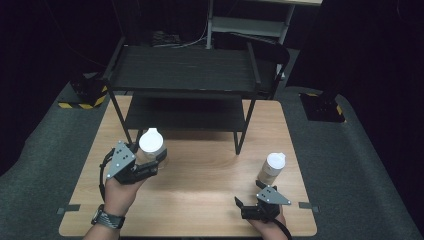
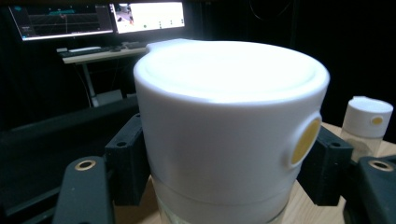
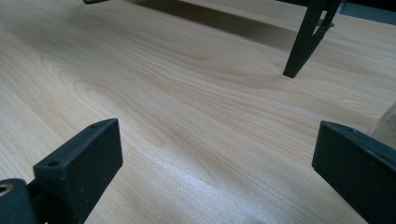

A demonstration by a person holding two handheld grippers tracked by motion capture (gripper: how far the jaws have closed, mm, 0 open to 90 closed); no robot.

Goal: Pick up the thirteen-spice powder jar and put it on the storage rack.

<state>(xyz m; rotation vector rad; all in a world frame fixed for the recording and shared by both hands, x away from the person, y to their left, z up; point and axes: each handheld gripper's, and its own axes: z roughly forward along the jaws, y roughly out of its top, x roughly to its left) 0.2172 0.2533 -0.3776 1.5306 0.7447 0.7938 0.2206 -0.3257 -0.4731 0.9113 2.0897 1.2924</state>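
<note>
Wooden table (image 1: pixel 200 170) carries a black two-level rack (image 1: pixel 182 70) at the far side. With my left gripper (image 1: pixel 150 161) I clamp a clear bottle (image 2: pixel 224 140) with white cap and a yellow round mark, near the rack's left leg; its content I cannot tell. My right gripper (image 1: pixel 252 200) rests wide open and holds nothing, close before the second white-capped bottle (image 1: pixel 272 169).

No legible text anywhere.

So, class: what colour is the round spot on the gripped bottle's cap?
Yellow spot on the white cap, clearest in the left gripper view.
</note>
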